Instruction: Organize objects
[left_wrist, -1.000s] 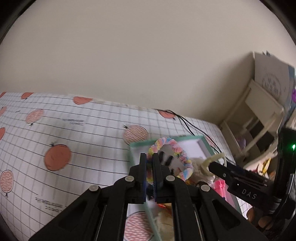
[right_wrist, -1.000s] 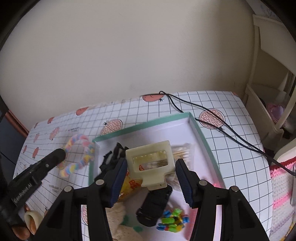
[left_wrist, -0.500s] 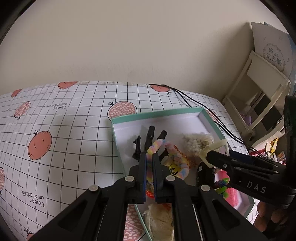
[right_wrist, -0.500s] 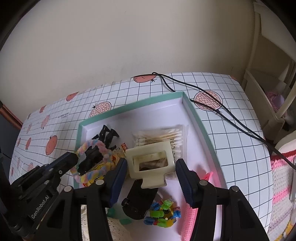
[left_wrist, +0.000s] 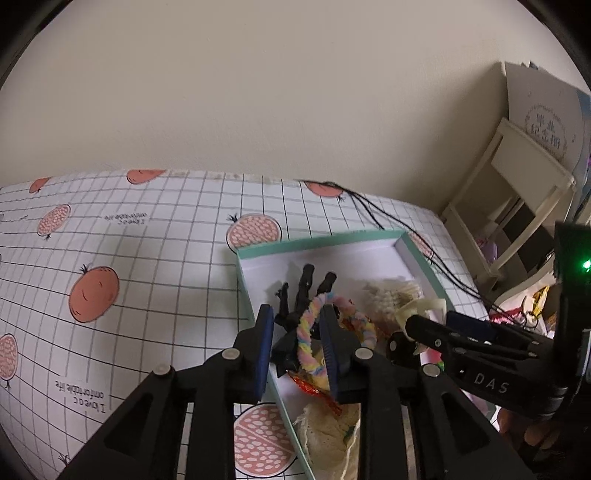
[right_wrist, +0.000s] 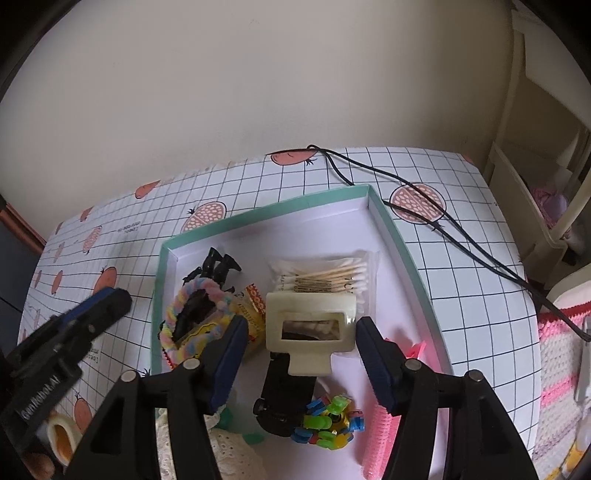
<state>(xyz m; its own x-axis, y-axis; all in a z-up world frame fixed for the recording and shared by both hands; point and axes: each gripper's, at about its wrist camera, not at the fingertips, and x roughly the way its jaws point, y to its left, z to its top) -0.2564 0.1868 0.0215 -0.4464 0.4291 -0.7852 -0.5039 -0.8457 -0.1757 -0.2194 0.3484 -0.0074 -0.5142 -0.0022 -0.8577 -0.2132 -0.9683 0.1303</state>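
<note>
A teal-rimmed white box lies on the checked tablecloth; it also shows in the left wrist view. My left gripper is open over the box's near left corner, with the pastel scrunchie loose between and beyond its fingers, resting on a black claw clip. The scrunchie lies in the box in the right wrist view. My right gripper is open, and a cream hair clip sits between its fingers over the box, seemingly touching neither pad.
In the box lie a bag of cotton swabs, a yellow snack packet, a black object, a multicoloured toy, a pink comb and cream lace cloth. Black cables cross the table at right. A cream shelf stands beyond.
My left gripper carried the scrunchie from the table into the box and opened, letting it go. The right gripper stayed open around the cream clip, shifting slightly over the box.
</note>
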